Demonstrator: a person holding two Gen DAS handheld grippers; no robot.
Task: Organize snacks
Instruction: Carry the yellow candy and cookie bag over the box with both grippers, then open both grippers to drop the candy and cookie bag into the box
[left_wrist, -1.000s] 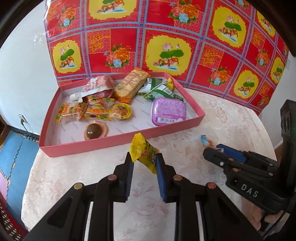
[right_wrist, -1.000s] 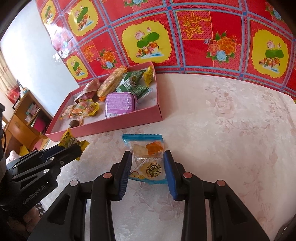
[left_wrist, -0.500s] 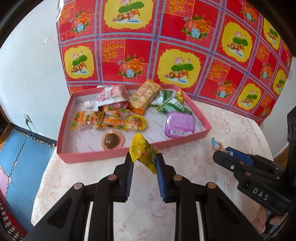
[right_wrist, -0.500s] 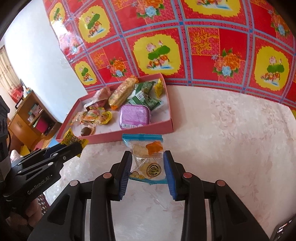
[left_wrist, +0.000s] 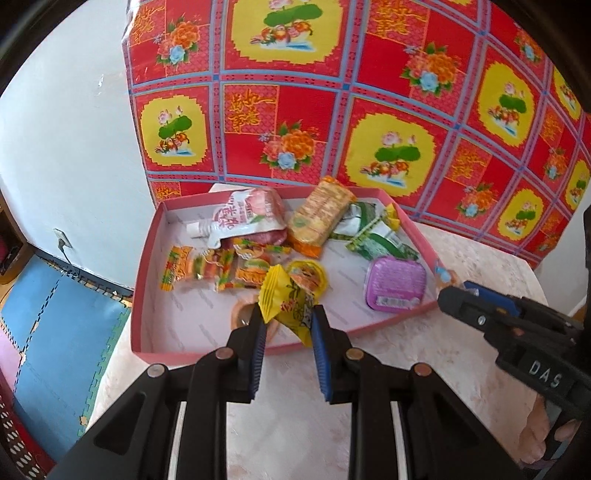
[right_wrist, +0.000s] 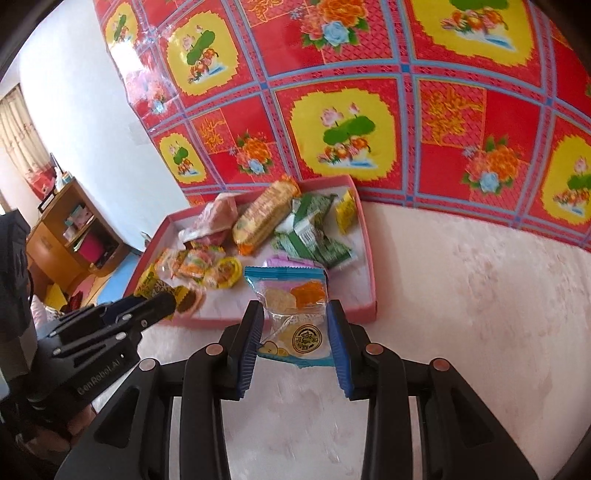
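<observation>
Left tongs (left_wrist: 287, 321) pinch a yellow candy wrapper (left_wrist: 286, 301) by its lower part; the wrapper stands roughly upright between the blue pads, its upper end fanned out. Right tongs (right_wrist: 295, 334) grip a clear, blue-edged snack packet (right_wrist: 293, 317) by its two side edges, long axis pointing forward, away from the camera.

The pink tray (left_wrist: 147, 258) rests on the pale floral counter (right_wrist: 461, 295) against a red-and-yellow patterned wall covering (left_wrist: 369, 110). It already holds a white spouted pouch (left_wrist: 247, 218), a cracker pack (left_wrist: 319, 218), green packets (left_wrist: 373, 236), a purple tub (left_wrist: 395, 282) and several small orange-striped sweets (left_wrist: 207, 266).

Decisive relation: the tray lies directly ahead of both tongs. In the left wrist view the yellow wrapper appears over the tray's near wall, above its bare floor at the near left. In the right wrist view the packet's far end overlaps the tray's near right corner, beside the purple tub. The left hand is judged nearer to a release; its bare patch lies ahead and slightly left.
</observation>
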